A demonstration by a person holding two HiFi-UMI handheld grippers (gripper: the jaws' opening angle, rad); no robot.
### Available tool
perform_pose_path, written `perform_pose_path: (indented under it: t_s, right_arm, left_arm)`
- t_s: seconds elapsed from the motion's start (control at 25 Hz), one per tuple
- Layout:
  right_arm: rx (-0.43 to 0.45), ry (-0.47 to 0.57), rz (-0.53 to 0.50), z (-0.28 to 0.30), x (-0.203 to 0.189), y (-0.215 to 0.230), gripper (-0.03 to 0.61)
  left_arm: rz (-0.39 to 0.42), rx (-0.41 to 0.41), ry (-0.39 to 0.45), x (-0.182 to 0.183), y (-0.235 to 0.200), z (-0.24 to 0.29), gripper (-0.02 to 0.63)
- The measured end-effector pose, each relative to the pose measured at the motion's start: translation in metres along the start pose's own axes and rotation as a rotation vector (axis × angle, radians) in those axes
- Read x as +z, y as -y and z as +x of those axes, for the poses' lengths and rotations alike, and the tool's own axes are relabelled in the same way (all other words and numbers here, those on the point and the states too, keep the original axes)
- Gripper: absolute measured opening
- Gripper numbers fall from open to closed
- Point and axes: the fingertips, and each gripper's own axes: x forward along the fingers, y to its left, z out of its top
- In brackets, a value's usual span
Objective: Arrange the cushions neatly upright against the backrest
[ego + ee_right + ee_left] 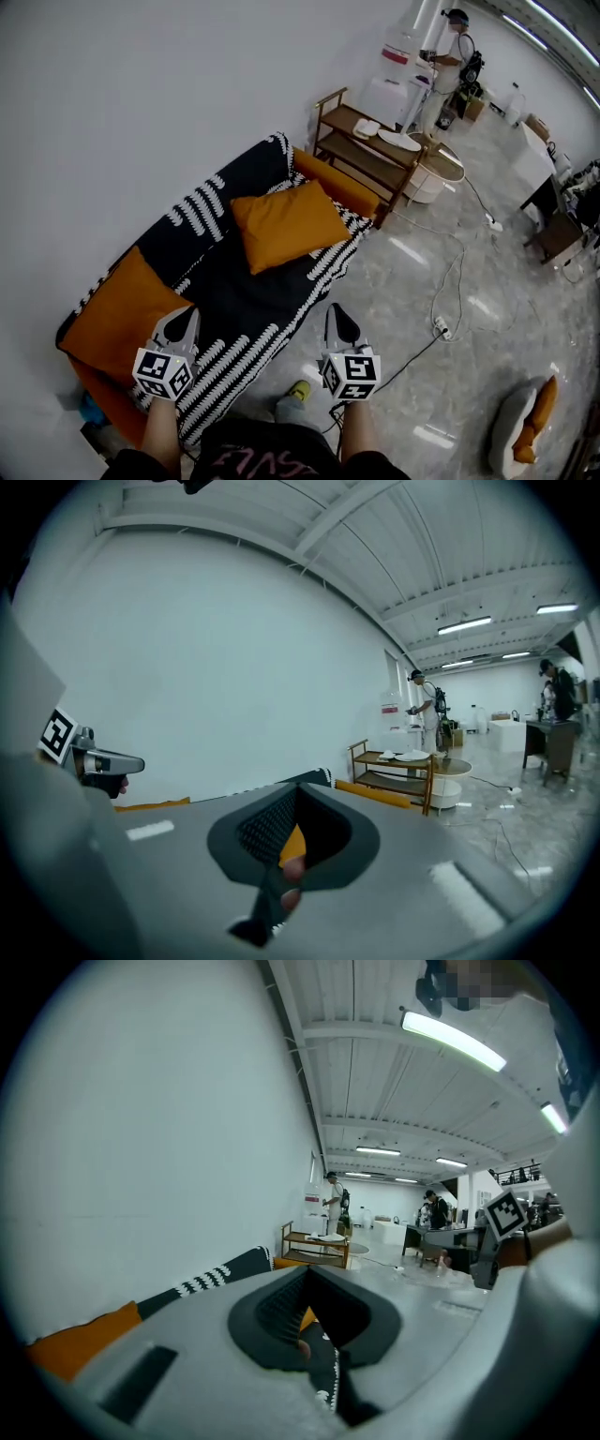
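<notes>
orange cushion flat on striped sofa

No legible text in any view.
- Shirt, bottom edge of head view: pink lettering, cropped and upside down, not readable.
- Left gripper and right gripper: cubes carry black-and-white square codes only, no characters.
- White appliance by far wall: red label, too small to read.
</notes>
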Motion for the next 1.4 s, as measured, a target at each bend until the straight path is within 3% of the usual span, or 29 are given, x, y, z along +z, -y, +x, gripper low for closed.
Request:
perform_pose_path:
  t_s: [0.16,0.4,0.72,1.08,1.4]
  right_arm:
    - [-0.036,0.001,0.047,0.005,-0.003,0.059,0.012]
    - [-0.078,-0.017,0.022,0.018,-0.006,0.137,0.012]
    - [-0.131,-0.008,0.064,0.011,-0.012,0.201,0.012]
    - [-0.199,-0.018,0.084,0.010,-0.015,0.248,0.012]
    - [-0.218,-0.024,0.067,0.063,-0.007,0.276,0.012]
  left_arm:
    - [0.001,-0.029,-0.012,-0.001,0.034,0.046,0.002]
    - [0.055,-0.050,-0.052,0.003,0.079,0.115,0.002]
    - [0.141,-0.123,-0.116,0.003,0.130,0.170,0.002]
    - [0.134,-0.181,-0.119,0.009,0.149,0.225,0.002]
    - [0.090,-0.182,-0.124,0.000,0.126,0.288,0.002]
